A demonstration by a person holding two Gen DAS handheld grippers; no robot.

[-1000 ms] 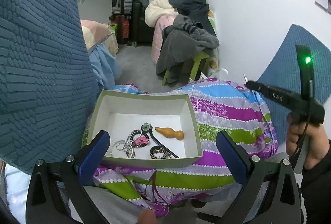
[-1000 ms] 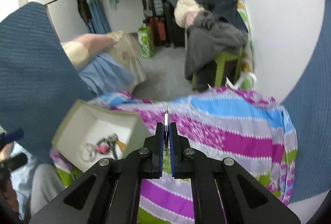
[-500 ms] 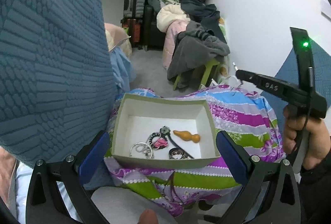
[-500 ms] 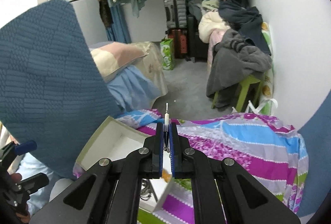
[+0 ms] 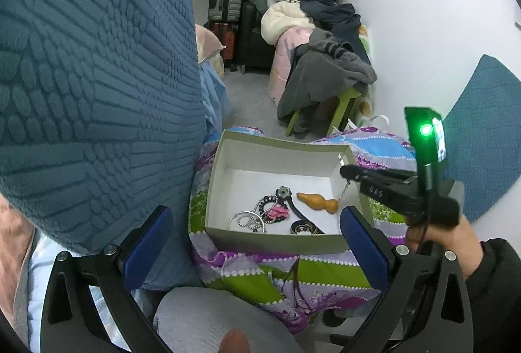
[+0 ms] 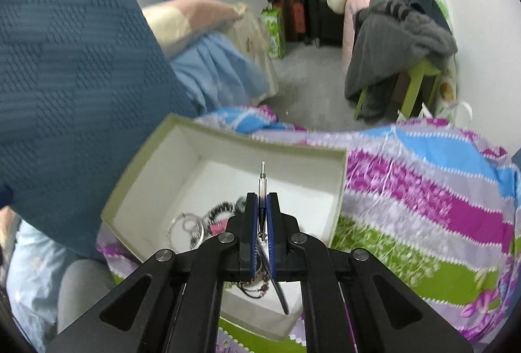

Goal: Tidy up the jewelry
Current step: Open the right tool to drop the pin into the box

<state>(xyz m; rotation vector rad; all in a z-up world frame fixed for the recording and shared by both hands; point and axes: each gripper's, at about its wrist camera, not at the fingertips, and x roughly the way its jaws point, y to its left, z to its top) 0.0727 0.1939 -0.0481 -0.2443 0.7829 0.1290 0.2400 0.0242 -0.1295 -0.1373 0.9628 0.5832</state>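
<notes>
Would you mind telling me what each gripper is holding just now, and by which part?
The right gripper pinches a thin metal pin-like piece by its lower shaft; something dangles below. The left gripper is open, holding nothing.

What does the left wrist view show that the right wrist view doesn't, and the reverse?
Only the left wrist view shows the orange gourd-shaped piece, the hand gripping the right claw, and the open left claw. Only the right wrist view shows the thin metal pin clamped between the right claw's pads. Both show the box, the silver bangles and the striped cloth.
</notes>
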